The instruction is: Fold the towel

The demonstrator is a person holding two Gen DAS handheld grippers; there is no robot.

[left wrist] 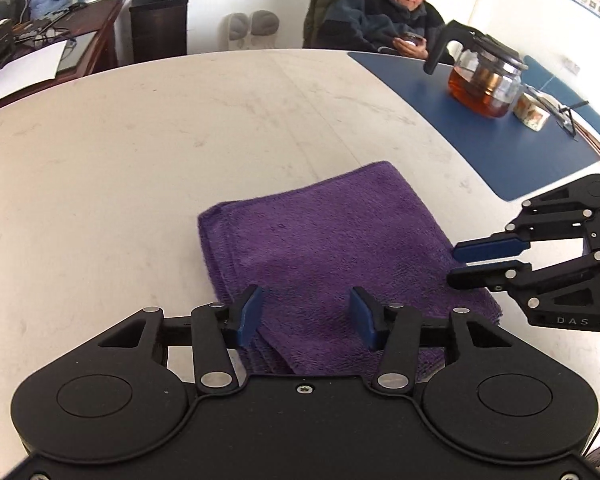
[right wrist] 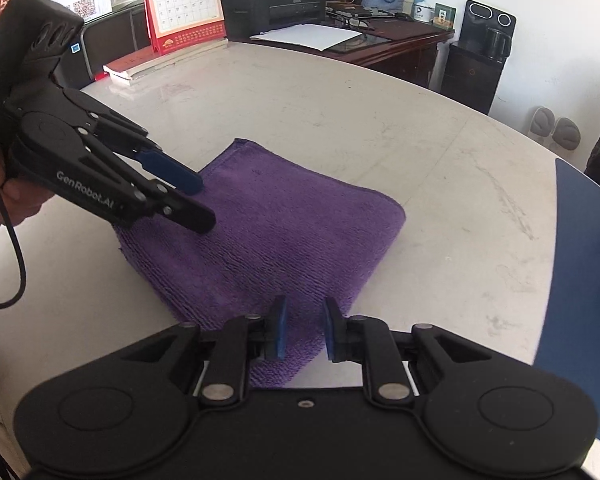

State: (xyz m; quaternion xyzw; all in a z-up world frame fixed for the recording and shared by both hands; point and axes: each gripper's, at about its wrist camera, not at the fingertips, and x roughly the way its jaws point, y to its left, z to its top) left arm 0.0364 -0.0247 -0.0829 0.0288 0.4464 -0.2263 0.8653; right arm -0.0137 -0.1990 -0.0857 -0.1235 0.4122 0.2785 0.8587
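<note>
A purple towel [left wrist: 320, 232] [right wrist: 279, 232] lies folded into a thick, stacked rectangle on the white table [left wrist: 139, 140] [right wrist: 380, 120]. My left gripper [left wrist: 306, 314] hovers over the towel's near edge, open, with nothing between its blue pads. Seen from the right wrist, the left gripper [right wrist: 203, 205] hangs just over the towel's left corner. My right gripper [right wrist: 304, 331] is over the opposite corner, open with a narrower gap and empty. In the left wrist view the right gripper [left wrist: 454, 266] points in at the towel's right edge.
A glass teapot [left wrist: 486, 80] with tea and a small box [left wrist: 532, 114] stand on a blue mat [left wrist: 480, 132] at the far right. A person [left wrist: 400, 12] sits behind the table. A desk calendar [right wrist: 183, 4] and books [right wrist: 147, 64] stand at the far left edge.
</note>
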